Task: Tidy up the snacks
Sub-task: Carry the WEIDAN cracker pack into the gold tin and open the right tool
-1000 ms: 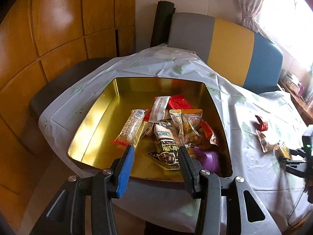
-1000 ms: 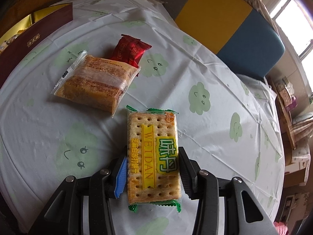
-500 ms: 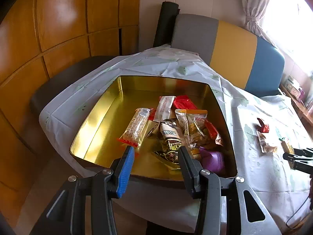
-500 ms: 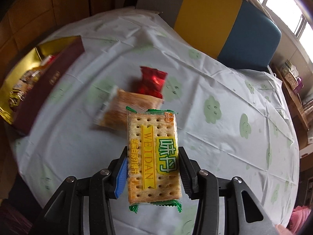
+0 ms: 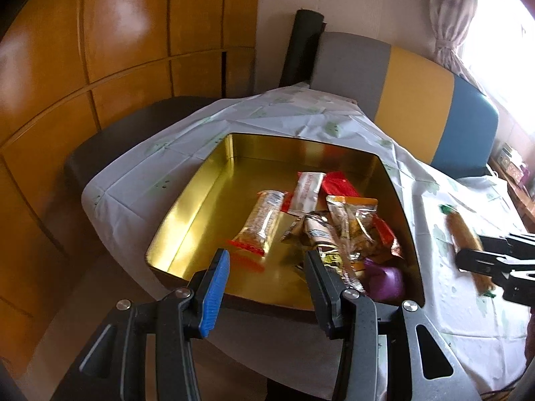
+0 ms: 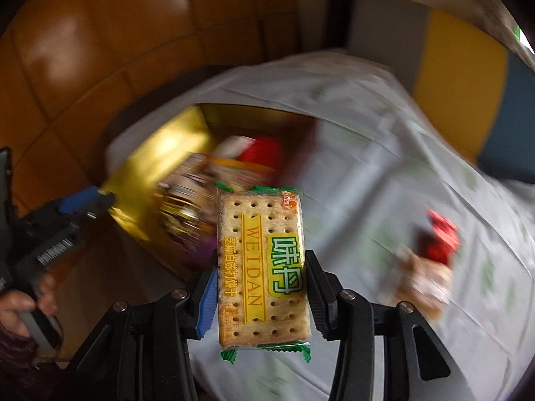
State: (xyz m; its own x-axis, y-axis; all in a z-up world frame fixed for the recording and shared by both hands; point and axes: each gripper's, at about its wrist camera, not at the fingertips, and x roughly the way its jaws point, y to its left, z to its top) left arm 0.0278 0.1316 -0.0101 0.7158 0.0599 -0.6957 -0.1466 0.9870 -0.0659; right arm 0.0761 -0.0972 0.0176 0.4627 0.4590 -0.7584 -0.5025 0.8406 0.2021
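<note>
My right gripper point(image 6: 260, 287) is shut on a cracker packet point(image 6: 262, 267) with green ends and yellow label, held in the air. The blurred gold tin point(image 6: 157, 153) lies beyond it. In the left wrist view the gold tin point(image 5: 200, 200) holds several snack packets point(image 5: 321, 224) piled at its right side. My left gripper point(image 5: 267, 277) is open and empty, just before the tin's near edge. The right gripper with the cracker packet point(image 5: 466, 244) shows at the right edge of that view.
The table wears a white cloth point(image 5: 468, 300) with green prints. A red packet point(image 6: 441, 237) and a clear-wrapped cake packet point(image 6: 424, 284) lie on it to the right. A grey, yellow and blue chair point(image 5: 418, 100) stands behind; wooden wall panels point(image 5: 100, 50) stand left.
My right gripper has lifted the cracker packet off the table and swung left toward the tin. My left gripper has drawn back slightly and stays open.
</note>
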